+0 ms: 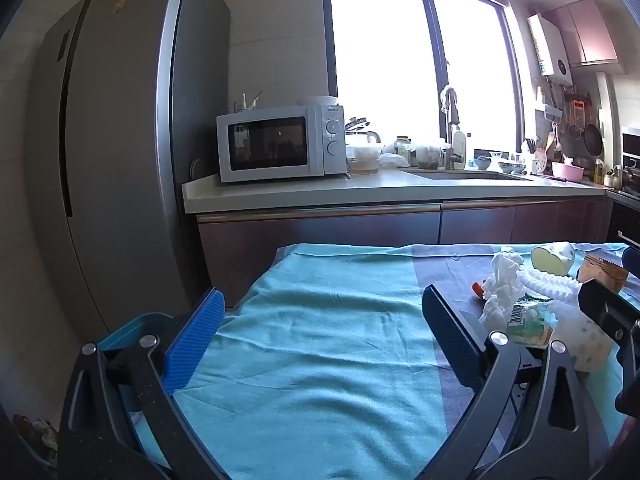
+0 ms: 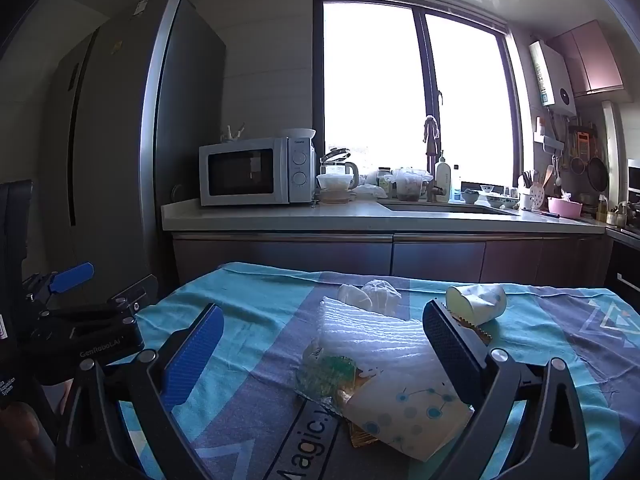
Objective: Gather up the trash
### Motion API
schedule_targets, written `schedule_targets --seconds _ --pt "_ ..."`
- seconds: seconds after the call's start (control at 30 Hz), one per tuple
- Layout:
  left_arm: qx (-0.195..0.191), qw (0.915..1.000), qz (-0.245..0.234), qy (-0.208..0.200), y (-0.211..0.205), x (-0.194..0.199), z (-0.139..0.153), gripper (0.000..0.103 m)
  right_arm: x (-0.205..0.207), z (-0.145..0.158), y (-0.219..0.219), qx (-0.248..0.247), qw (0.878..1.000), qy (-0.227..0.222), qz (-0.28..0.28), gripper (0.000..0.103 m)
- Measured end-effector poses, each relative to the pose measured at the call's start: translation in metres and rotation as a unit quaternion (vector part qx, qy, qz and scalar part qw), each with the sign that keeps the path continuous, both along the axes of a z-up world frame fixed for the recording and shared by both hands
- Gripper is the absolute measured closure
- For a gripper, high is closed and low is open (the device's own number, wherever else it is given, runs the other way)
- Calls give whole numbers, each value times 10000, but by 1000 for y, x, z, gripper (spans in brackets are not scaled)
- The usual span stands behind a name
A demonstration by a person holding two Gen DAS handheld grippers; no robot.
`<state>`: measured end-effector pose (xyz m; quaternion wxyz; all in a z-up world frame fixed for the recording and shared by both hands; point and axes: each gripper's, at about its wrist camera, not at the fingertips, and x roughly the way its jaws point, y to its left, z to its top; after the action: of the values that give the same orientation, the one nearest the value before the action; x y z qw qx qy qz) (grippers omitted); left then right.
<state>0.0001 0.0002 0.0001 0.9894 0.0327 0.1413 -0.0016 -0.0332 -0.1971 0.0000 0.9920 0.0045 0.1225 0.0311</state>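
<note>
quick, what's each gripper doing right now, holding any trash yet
Left gripper: open, holding nothing, over the bare blue cloth.
Right gripper: open, holding nothing, above the pile of wrappers.

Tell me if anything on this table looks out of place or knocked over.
Yes. A paper cup lies tipped on its side at the far edge of the cloth-covered table. Nearer, crumpled tissue, a white foam sheet, a green wrapper and a dotted paper cup sit in a loose heap.
</note>
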Motion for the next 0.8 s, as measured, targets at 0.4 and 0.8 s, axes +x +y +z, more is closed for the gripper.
schedule_targets --seconds 0.4,0.8 --pt "-32 9997 -15 -256 0 -13 13 6 -4 -2 4 31 9999 -91 -41 7" --pt "-139 9992 -15 -375 7 -22 7 6 -7 1 2 78 9999 -102 -18 7"
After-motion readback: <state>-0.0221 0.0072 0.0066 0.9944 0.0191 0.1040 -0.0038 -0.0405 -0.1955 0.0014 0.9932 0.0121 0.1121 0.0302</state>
